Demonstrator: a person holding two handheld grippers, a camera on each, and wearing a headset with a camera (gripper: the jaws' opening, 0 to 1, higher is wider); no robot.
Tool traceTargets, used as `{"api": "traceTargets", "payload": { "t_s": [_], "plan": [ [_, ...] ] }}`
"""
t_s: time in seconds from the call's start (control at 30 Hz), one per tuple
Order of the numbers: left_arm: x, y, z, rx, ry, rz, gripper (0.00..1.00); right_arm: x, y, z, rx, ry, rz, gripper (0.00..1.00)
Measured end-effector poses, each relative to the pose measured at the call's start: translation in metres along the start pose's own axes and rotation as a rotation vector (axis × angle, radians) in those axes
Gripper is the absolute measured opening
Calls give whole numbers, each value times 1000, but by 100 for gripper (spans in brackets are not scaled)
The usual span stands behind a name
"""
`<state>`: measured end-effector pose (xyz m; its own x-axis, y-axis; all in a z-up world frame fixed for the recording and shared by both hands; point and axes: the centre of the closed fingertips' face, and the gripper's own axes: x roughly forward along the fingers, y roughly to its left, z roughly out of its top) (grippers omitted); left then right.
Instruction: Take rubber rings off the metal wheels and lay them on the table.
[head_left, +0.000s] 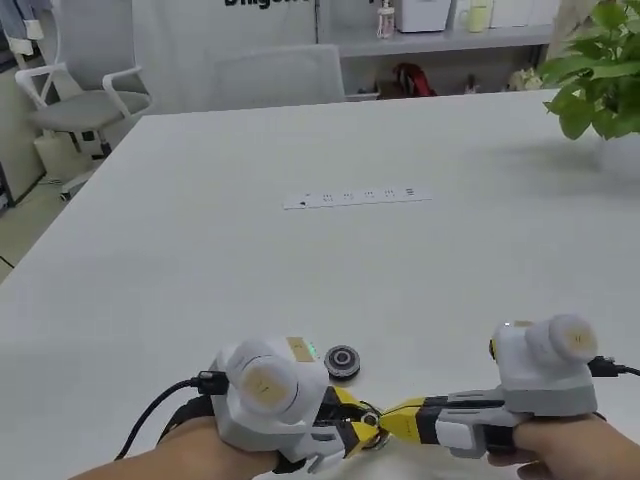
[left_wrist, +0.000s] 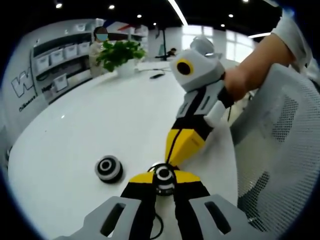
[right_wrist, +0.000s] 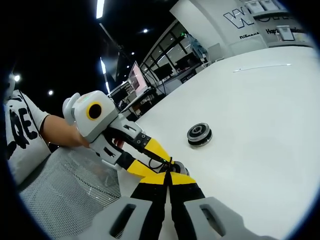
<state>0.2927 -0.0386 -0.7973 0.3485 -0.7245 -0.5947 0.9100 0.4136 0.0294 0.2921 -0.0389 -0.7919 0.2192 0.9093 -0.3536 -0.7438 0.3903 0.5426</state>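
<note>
Left gripper (left_wrist: 163, 181) clamping wheel (left_wrist: 163, 173), right gripper (right_wrist: 170, 175) touching it

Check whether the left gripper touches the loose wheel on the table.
Apart: the left gripper view shows a plain gap between the left gripper and the loose wheel.

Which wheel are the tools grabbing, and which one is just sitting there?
The wheel pinched in the left tool, with the right tool poking at it, is the grabbed one. The other wheel sits alone on the table.

Large wall lettering (right_wrist: 240, 17) starts with "W"; the rest is illegible
</note>
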Motion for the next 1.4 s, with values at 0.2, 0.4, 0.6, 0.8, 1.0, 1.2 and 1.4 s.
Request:
{"api": "traceTargets", "payload": {
  "t_s": [0.2, 0.4, 0.6, 0.8, 1.0, 1.2, 1.4],
  "plan": [
    [0, 0, 0, -26, -1, -10, 14, -1, -2, 1, 2, 0, -5, 0],
    [-2, -8, 0, -28, -2, -58, 23, -2, -1, 2, 2, -2, -7, 0],
    [-7, -11, -2, -17, 0, -70, 28, -2, 0, 2, 4, -2, -5, 0],
    [-17, -11, 3, -7, -24, -79, 32, -3, 1, 1, 4, -2, -3, 0],
    [-30, -9, 13, -35, -67, -80, 37, -4, 3, 2, 0, -3, 1, 0],
    [-44, -5, 18, -48, -94, -74, 44, -6, 6, 5, 4, -9, 7, 0],
    [-58, -2, 18, -52, -109, -63, 50, -5, 11, 7, 1, -11, 23, 0]
  ]
}}
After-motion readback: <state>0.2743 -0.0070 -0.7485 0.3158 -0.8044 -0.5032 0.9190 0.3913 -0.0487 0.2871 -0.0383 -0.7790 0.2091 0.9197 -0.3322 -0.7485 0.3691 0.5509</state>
